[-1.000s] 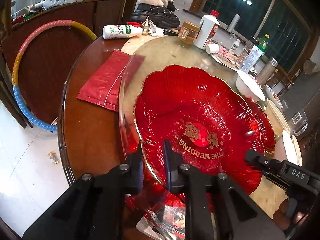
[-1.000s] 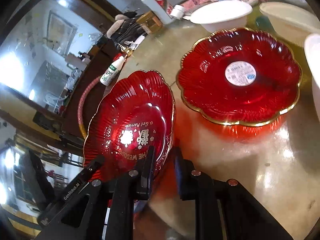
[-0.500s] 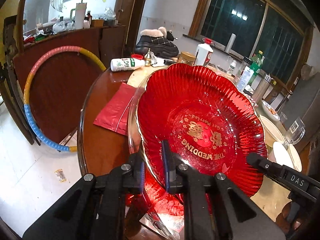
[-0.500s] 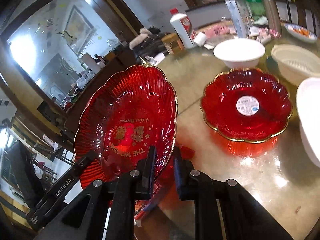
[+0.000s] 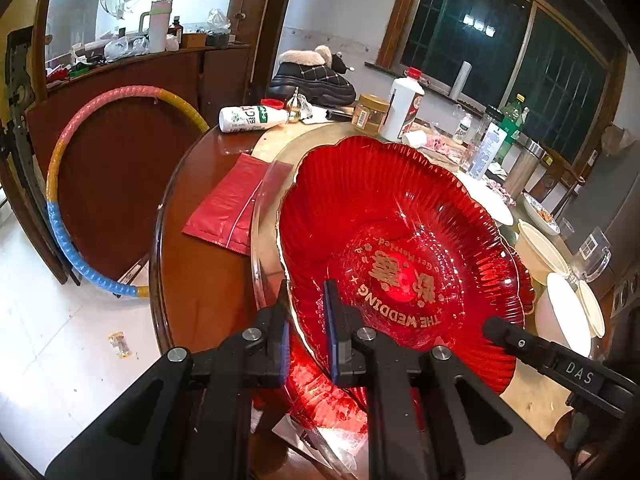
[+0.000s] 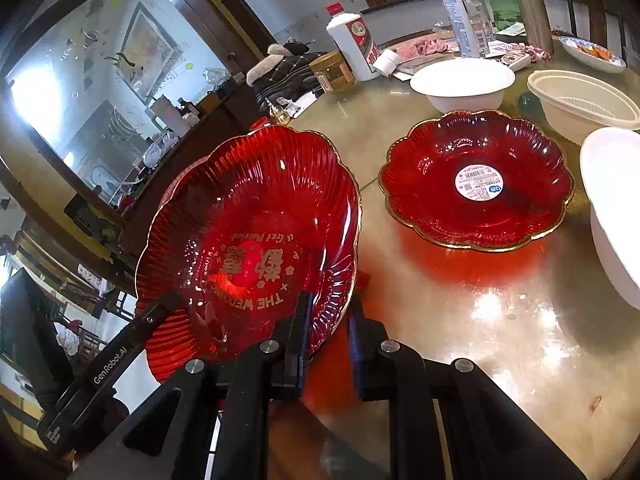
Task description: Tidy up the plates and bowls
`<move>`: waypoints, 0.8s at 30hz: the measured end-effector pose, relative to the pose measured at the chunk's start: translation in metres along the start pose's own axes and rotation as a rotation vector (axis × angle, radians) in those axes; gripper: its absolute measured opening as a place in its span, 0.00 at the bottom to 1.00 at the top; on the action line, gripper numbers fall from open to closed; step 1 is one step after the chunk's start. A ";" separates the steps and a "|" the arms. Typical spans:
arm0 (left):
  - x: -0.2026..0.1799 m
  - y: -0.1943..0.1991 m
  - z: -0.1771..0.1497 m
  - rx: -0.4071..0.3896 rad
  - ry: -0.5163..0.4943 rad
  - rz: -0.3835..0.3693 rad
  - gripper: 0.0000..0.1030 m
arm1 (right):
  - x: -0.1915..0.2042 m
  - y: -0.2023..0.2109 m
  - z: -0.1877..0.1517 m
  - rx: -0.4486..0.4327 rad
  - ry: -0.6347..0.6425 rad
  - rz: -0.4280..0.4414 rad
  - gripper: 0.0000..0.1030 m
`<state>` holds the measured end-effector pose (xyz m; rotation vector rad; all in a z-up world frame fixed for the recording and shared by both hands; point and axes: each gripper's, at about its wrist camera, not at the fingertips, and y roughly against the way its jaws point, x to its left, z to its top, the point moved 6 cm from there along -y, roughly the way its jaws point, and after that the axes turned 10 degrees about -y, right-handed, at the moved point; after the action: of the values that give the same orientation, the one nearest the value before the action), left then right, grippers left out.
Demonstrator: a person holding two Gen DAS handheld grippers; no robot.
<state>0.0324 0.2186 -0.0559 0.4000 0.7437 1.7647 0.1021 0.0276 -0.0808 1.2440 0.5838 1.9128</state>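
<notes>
The red wedding plate [image 5: 400, 256] is off the bench [image 6: 500, 320], tilted, and held at two points of its gold-edged rim. The left hand-held gripper [image 5: 306, 328] is clenched on the rim at the plate's near-left edge, one finger inside the plate and one behind it. The right hand-held gripper [image 6: 326, 336] straddles the rim at the plate's near-right edge and appears clamped on it, though the outer finger shows a slight gap from the rim, so firm contact there is not fully confirmed. In each wrist view the other tool's finger reaches in at the plate's lower edge, opposite the viewing tool's own grip.

Governing relation: the second red plate [image 6: 476, 180], bearing a white barcode sticker, lies flat on the bench ahead and to the right of the right hand-held gripper, apart from the held plate. Both plates are round and scalloped, so no long axis constrains alignment. The right hand-held gripper is the nearer to it; the left is on the far side of the held plate.

Assessment: if the plates are to be stacked, travel runs forward and rightward, and the held plate needs levelling first.

A white bowl [image 6: 464, 82] and a cream bowl [image 6: 580, 104] stand just beyond the stickered plate; another white bowl [image 6: 612, 208] stands at the far right. A red packet [image 5: 236, 208] lies ahead-left of the left hand-held gripper.
</notes>
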 end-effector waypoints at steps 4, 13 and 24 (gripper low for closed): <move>0.001 -0.003 -0.003 0.008 0.002 0.002 0.11 | 0.002 -0.001 0.000 -0.007 0.008 -0.004 0.16; -0.003 -0.017 -0.014 0.051 0.001 -0.009 0.11 | -0.004 -0.008 -0.003 0.015 -0.010 -0.035 0.16; 0.002 -0.031 -0.025 0.147 0.077 -0.001 0.30 | -0.010 -0.018 -0.005 0.072 -0.035 -0.021 0.24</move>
<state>0.0395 0.2191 -0.0952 0.4321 0.9317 1.7376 0.1059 0.0305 -0.1013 1.3090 0.6496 1.8628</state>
